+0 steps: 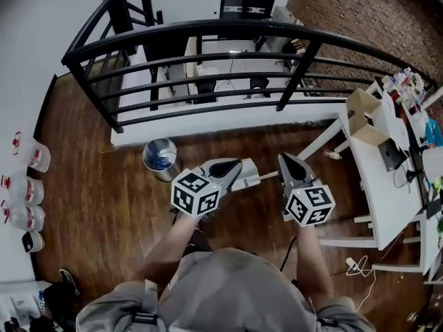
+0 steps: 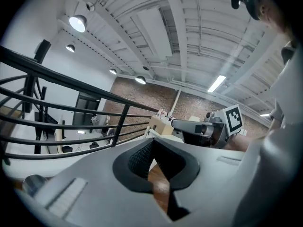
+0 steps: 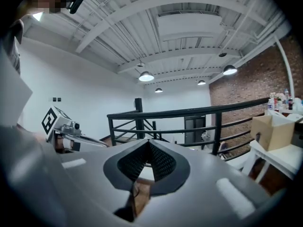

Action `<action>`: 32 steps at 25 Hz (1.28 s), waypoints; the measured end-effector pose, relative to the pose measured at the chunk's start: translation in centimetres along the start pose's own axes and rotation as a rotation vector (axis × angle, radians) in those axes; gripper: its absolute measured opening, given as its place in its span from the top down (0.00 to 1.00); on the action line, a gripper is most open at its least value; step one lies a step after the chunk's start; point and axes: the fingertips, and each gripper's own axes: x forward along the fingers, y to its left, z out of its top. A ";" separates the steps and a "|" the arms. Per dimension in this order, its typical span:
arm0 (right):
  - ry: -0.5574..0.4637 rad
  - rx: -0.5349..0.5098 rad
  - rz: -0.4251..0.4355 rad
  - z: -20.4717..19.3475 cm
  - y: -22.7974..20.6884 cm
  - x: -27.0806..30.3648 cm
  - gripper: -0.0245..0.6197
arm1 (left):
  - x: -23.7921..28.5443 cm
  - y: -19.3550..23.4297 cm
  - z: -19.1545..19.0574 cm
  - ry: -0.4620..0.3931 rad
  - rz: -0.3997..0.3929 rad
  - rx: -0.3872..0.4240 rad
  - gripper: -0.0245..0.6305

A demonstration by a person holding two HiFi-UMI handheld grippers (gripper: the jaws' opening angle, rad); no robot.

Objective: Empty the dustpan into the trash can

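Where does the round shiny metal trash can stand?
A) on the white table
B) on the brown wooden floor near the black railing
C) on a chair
B: the round shiny metal trash can sits on the brown wooden floor, close to the black railing.

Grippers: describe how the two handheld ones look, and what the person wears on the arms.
Both the left gripper and right gripper have pale grey moulded shells with black, ribbed jaw pads. Each carries a white cube printed with black square markers. A dark cable hangs below the right one. The person wears a grey short-sleeved top.
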 end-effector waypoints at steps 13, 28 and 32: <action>0.193 0.106 -0.432 -7.5 -9.3 -2.9 0.84 | 8.9 2.3 -2.6 0.217 -0.302 -0.007 0.96; 0.253 0.257 -0.432 -16.6 -10.6 -1.8 0.75 | 14.7 0.4 -8.2 0.437 -0.374 0.005 0.96; 0.222 0.229 -0.481 -15.7 -11.4 -1.8 0.74 | 14.9 0.2 -8.6 0.454 -0.391 0.005 0.96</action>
